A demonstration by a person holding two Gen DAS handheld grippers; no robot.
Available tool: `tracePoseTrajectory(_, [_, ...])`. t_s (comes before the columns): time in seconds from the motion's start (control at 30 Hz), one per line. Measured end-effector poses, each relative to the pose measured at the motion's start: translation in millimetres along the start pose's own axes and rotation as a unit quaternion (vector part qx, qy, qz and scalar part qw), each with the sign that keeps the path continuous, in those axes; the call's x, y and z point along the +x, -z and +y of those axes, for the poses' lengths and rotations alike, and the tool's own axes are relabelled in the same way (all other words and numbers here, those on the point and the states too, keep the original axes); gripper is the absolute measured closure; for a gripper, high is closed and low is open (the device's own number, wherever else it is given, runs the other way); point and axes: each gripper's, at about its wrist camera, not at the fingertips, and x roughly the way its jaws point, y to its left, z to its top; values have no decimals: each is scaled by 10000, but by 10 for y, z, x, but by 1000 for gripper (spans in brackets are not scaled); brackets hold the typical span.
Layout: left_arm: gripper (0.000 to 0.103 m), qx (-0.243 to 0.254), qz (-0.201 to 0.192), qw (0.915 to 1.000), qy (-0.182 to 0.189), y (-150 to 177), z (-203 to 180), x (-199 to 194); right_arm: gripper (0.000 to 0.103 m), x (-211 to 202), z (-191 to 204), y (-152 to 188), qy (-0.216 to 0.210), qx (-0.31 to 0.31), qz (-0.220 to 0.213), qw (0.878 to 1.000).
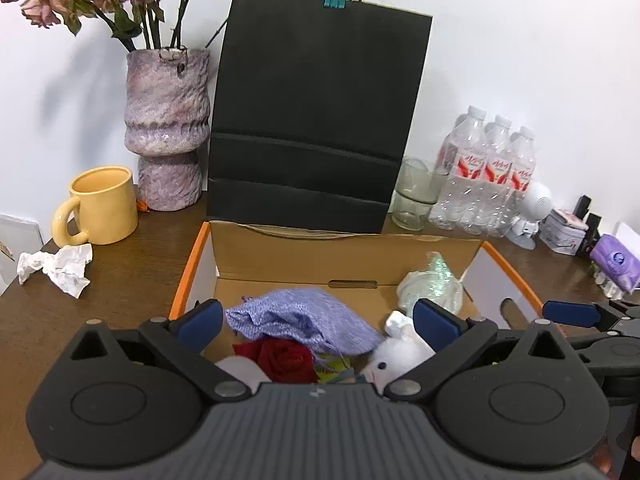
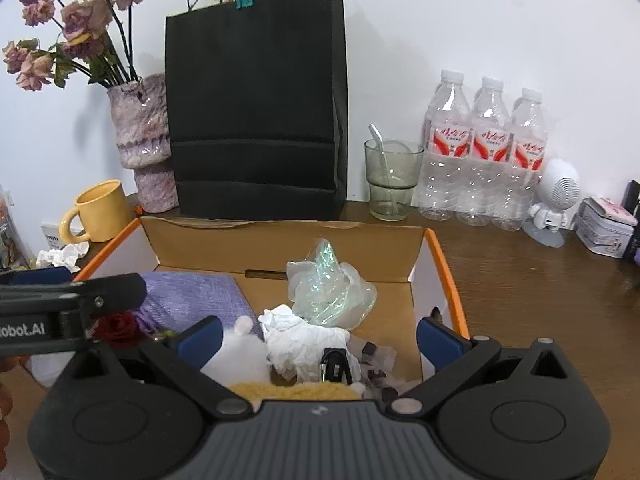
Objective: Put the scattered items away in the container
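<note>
Both tongs hang spread wide over the orange-edged cardboard box (image 2: 448,276), gripping nothing. The left gripper (image 1: 318,322) hovers with its blue pads apart above the lilac knitted pouch (image 1: 304,318), the dark red fabric rose (image 1: 286,360) and the white plush toy (image 1: 394,354), touching none of them. The right gripper (image 2: 320,334), equally released, hovers above the crumpled white tissue wad (image 2: 304,340), a small black clip-like object (image 2: 335,364) and the iridescent crinkled plastic wrap (image 2: 332,292), all lying inside the box.

By my reading, a drop-off is finished and most items are already stowed. What looks left out is the crumpled white paper (image 1: 56,268), on the brown table to the left of the box, just in front of the yellow ceramic mug (image 1: 100,206). The next move would be for the left gripper to swing out over the box's left wall, settle its pads around that paper and close gently, since it will crush easily.
</note>
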Motion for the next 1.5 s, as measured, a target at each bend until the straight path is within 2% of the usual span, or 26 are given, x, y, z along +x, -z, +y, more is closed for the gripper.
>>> tracePoseTrajectory(0.3, [0,163,-324,9993,-21,155,-94,-691,0,-602,145,179,64,-29,-179,9998])
tracePoseTrajectory(0.7, [0,129,-255,9996,-78,424,-175,-1428,0,-1424,267,547,61,-10,-251,9997])
tracePoseTrajectory(1.03, [0,126,-153,9997,-120,626,-173,-1689,0,-1779,304,774,69,-108,-251,9996])
tracePoseTrajectory(1.5, [0,128,-102,9998,-149,692,-152,-1766,0,-1850,333,859,58,-111,-207,9997])
